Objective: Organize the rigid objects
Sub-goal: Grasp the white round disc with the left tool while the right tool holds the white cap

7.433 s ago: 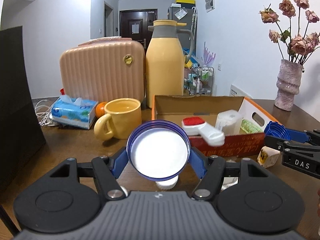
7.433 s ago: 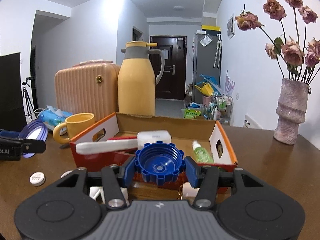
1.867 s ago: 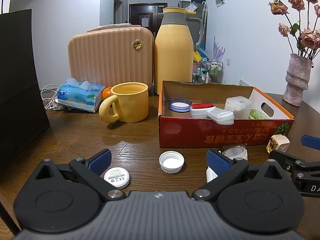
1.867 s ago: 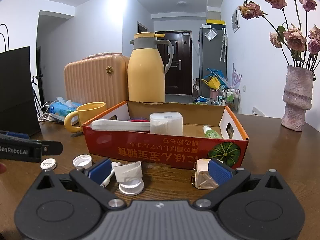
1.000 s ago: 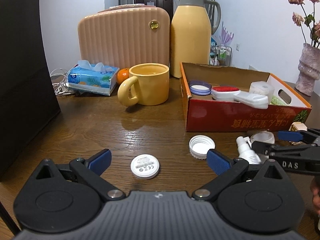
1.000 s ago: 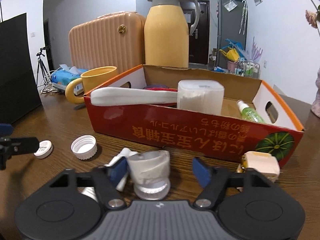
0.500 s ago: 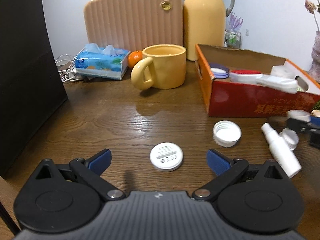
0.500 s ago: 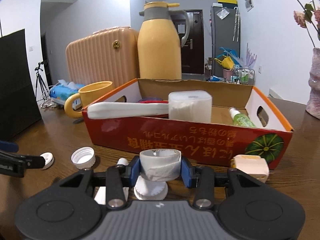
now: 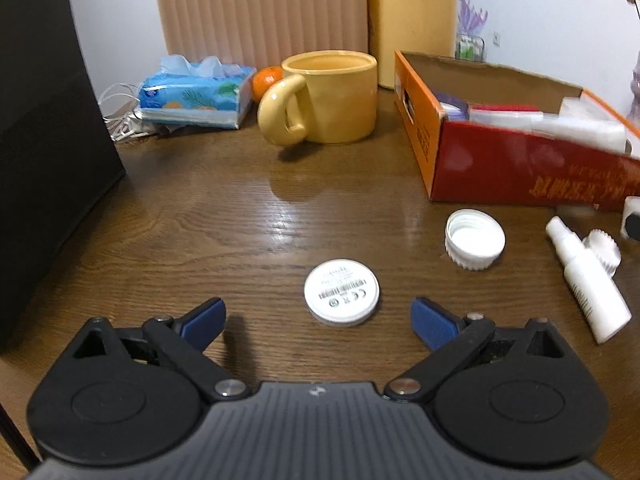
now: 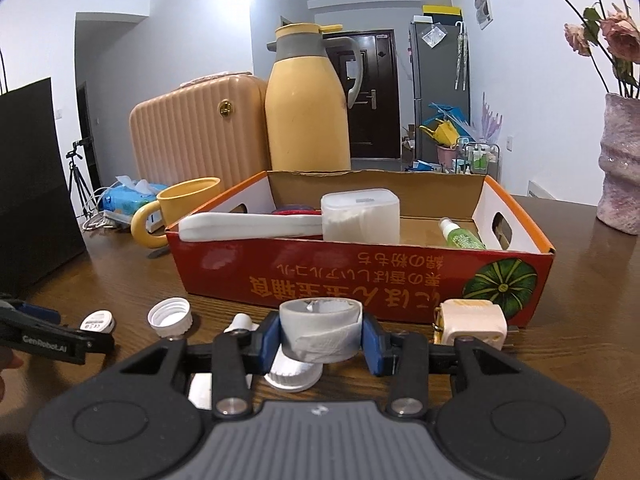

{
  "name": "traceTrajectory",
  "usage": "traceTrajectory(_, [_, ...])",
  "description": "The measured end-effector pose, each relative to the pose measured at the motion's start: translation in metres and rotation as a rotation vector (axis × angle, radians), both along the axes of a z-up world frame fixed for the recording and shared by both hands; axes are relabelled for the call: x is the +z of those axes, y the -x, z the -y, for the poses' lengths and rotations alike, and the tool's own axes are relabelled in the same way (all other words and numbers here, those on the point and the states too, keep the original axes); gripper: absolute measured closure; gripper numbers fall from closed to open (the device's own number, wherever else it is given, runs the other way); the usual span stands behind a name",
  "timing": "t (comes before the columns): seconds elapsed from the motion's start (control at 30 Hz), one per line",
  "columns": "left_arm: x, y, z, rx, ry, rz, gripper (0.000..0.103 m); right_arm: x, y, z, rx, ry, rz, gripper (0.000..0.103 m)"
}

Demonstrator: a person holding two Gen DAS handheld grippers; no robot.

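The right gripper (image 10: pixel 321 338) is clamped on a grey roll of tape (image 10: pixel 320 328), its blue pads pressing on both sides of the roll. The roll is held just in front of the red cardboard box (image 10: pixel 360 276), above a white ridged cap (image 10: pixel 294 376) that lies on the wooden table (image 10: pixel 120 280). A small cream-coloured plug (image 10: pixel 470 326) sits on the table just to the right of the roll, close against the front wall of the box. Inside the box lie a long white brush handle (image 10: pixel 248 226), a white square container (image 10: pixel 360 214) and a small green bottle (image 10: pixel 460 236).

The left gripper (image 9: pixel 318 316) is spread wide, holding nothing. A flat white disc (image 9: pixel 341 291) with a printed label lies on the table between its blue pads (image 9: pixel 202 320) and slightly ahead of them; neither pad touches it. To the right of the disc an open white bottle cap (image 9: pixel 474 244) rests with its hollow side up, and further right a small white spray bottle (image 9: pixel 586 276) lies on its side beside another ridged cap (image 9: pixel 602 246).

Behind, a yellow mug (image 9: pixel 324 96) stands left of the box, with an orange (image 9: pixel 267 80) and a blue tissue pack (image 9: pixel 196 92) beside it. A pink ribbed case (image 10: pixel 196 136) and a yellow jug (image 10: pixel 308 100) stand at the back, and a pink vase (image 10: pixel 620 168) of flowers stands at the right.
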State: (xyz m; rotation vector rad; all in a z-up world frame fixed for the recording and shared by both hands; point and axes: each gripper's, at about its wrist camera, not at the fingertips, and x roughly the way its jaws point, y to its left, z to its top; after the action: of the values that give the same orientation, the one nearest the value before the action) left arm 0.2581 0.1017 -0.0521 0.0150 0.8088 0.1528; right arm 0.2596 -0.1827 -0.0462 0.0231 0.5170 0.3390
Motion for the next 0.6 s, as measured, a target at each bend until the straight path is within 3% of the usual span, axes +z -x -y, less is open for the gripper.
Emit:
traceTrajectory(0.13, [0.000,0.000,-0.005,-0.014,0.056,-0.001,0.011,0.000,0.004,0.004,-0.009,-0.008,0.001,0.062])
traceTrajectory(0.33, [0.002,0.002,-0.004,-0.017,0.055,0.026,0.031,-0.001,0.009,0.010,-0.025,-0.017,0.000,0.062])
traceTrajectory(0.5, [0.003,0.002,-0.004,-0.019,0.051,0.046,0.061,-0.001,0.014,0.012,-0.032,-0.017,0.001,0.062])
traceTrajectory(0.6, [0.004,0.003,-0.002,-0.026,0.042,0.054,0.063,-0.001,0.016,0.014,-0.037,-0.018,0.004,0.062])
